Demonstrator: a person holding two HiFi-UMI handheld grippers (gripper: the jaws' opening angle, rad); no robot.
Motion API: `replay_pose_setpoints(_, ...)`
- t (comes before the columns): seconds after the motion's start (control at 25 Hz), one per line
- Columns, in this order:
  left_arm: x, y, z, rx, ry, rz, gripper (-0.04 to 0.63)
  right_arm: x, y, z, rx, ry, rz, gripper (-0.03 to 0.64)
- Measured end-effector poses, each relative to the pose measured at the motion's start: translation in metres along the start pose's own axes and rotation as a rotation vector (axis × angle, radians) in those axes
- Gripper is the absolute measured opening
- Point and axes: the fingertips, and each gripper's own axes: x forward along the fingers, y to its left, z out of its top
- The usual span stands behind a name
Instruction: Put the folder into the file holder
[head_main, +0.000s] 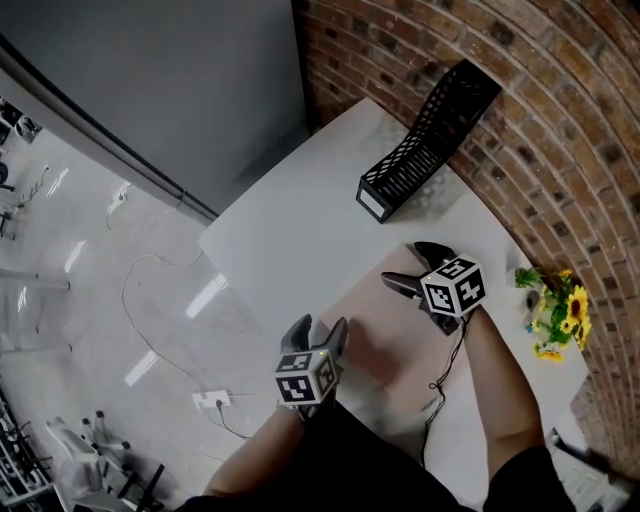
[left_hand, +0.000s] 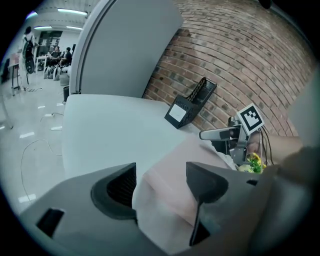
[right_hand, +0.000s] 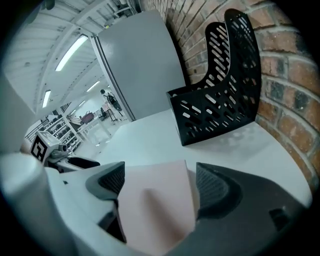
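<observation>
The folder (head_main: 390, 340) is pink and lies flat on the white counter (head_main: 290, 240), and I place everything from it. My left tool (head_main: 320, 330) hangs over the folder's near left edge with its jaws standing apart and gripping nothing. In the left gripper view the left tool (left_hand: 162, 177) shows a corner of the folder (left_hand: 170, 195) in the gap between the jaws, with neither pad pressing on it. My right tool (head_main: 402, 262) is at the folder's far right corner, and its jaws are spread wide and also empty. In the right gripper view the right tool (right_hand: 160, 180) has the folder's (right_hand: 155, 200) far edge lying between the jaws, with a bare strip on each side of the sheet. I cannot tell whether either tool's tips touch the folder or the counter. Beyond the folder's far end, well apart from it, the black mesh holder (head_main: 425, 135) stands upright on the counter. Its tall back is close against the brick wall (head_main: 560, 130) and its low end, with a white label, faces the folder. From the right tool the holder (right_hand: 220, 100) shows its slotted side, and from the left tool the holder (left_hand: 190, 105) sits far off past the folder. To the folder's right, near the counter's edge by the wall, stands a small bunch of yellow flowers (head_main: 558, 312).
</observation>
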Motion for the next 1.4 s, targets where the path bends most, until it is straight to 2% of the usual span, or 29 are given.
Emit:
replay_pose_setpoints(0.44, 0.013, 0.003, -0.007, -0.051, 0.035, -0.023, 0.299, 0.029, -0.003, -0.019, -0.020, 0.139, 0.055, 0.460)
replay_pose_setpoints(0.68, 0.017, 0.006, -0.011, -0.097, 0.031, -0.038, 0.298, 0.033, -0.004, -0.023, -0.004, 0.173, 0.064, 0.463)
replay_pose_setpoints(1.16, 0.018, -0.001, -0.007, -0.108, 0.034, -0.036, 0.293, 0.029, 0.000, -0.018, -0.024, 0.151, 0.057, 0.456)
replay_pose_setpoints(1.4, 0.005, -0.007, 0.011, -0.069, -0.018, -0.028, 0.293, 0.013, 0.008, 0.004, -0.062, 0.085, 0.038, 0.454)
